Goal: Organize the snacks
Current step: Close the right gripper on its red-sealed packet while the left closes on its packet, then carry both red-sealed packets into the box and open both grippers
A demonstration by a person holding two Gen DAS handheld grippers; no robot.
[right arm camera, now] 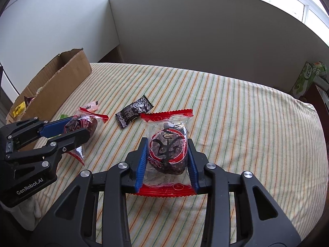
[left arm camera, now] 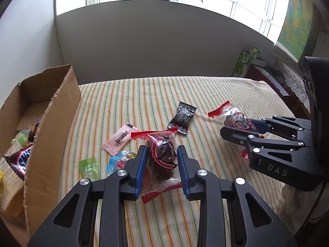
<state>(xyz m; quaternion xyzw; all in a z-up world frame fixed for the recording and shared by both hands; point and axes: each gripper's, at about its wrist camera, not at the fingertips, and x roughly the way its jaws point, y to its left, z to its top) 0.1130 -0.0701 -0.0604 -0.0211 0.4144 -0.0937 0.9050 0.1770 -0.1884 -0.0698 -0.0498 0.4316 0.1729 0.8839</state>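
My left gripper point(left arm camera: 161, 151) is shut on a clear red-edged packet of dark dried fruit point(left arm camera: 163, 154); the same packet shows in the right wrist view point(right arm camera: 81, 124). My right gripper point(right arm camera: 167, 146) is shut on a second such packet point(right arm camera: 168, 154), which also shows in the left wrist view point(left arm camera: 236, 120). On the striped cloth lie a black candy point(left arm camera: 182, 118), a pink candy point(left arm camera: 119, 139), a blue candy point(left arm camera: 117, 162) and a green candy point(left arm camera: 89, 168). A cardboard box point(left arm camera: 51, 123) at the left holds several snacks, among them a Snickers bar point(left arm camera: 20, 159).
The striped cloth point(right arm camera: 236, 113) covers the table, which drops off at the right. A green carton point(left arm camera: 244, 61) and clutter stand beyond the far right corner. A wall and a window with plants are behind. The box also shows far left in the right wrist view point(right arm camera: 59, 82).
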